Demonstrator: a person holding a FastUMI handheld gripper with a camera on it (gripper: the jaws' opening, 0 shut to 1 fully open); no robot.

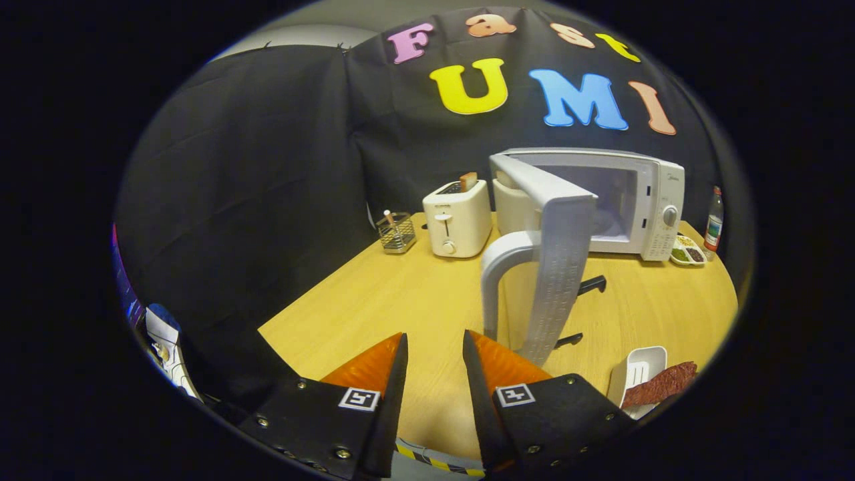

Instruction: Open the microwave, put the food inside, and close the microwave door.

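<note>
Gripper view: the gripper (434, 347) is released, its two fingers apart with nothing between them, hanging over the near part of the wooden bench (401, 300). Beyond the fingers stands the white microwave (658, 200) with its door (558, 267) swung wide open toward the camera, the door's curved handle (497, 280) just ahead of the right finger. The cavity looks empty as far as it can be seen.

The food, a reddish-brown strip (661, 384), lies across a small white tray (634, 371) on the bench, just beside the right finger and well apart from the microwave.

So the opening appears done. Left to do: grasp the food, carry it past the open door into the cavity, and shut the door.

A toaster (457, 220) with a slice in it stands left of the microwave.
</note>
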